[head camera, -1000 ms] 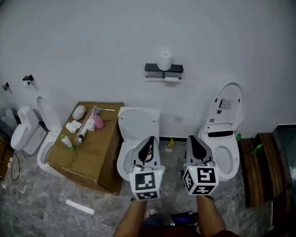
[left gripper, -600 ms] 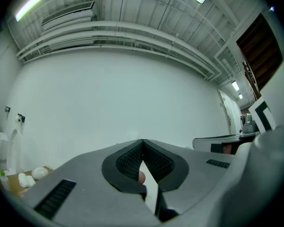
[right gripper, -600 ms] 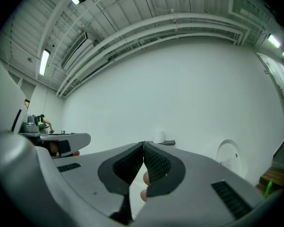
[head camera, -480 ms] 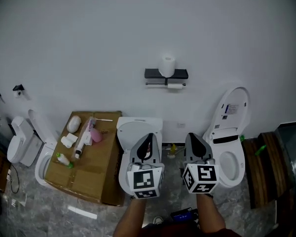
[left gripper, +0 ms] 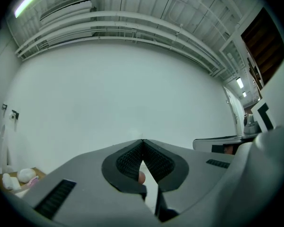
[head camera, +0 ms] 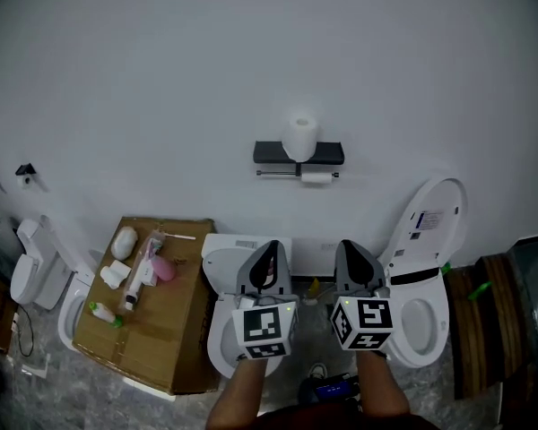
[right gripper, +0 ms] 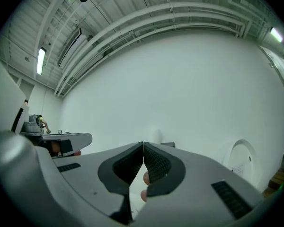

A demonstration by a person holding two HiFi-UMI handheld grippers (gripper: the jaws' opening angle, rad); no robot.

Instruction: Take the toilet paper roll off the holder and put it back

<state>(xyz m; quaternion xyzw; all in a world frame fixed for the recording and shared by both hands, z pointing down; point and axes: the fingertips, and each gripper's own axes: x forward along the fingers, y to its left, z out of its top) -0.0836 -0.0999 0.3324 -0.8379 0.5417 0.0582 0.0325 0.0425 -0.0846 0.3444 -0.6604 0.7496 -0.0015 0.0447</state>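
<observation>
A white toilet paper roll (head camera: 299,138) stands upright on the dark wall shelf of the holder (head camera: 299,154); a second small roll (head camera: 316,177) hangs on the bar below it. Both grippers are held low and well short of the wall. My left gripper (head camera: 267,252) is shut, tips touching, nothing between them (left gripper: 142,141). My right gripper (head camera: 351,248) is shut and empty too (right gripper: 143,144). In the right gripper view the roll (right gripper: 155,136) shows faintly just above the jaw tips.
A white toilet (head camera: 236,307) stands under the left gripper, another with its lid raised (head camera: 425,276) at the right. A cardboard box (head camera: 140,325) with bottles and tissues is at the left, a third toilet (head camera: 27,280) beyond it. Wooden steps (head camera: 489,325) lie far right.
The head view has tilted up: the holder and roll have slid lower and look nearer. Both grippers stay shut and keep the same spot in the picture.
</observation>
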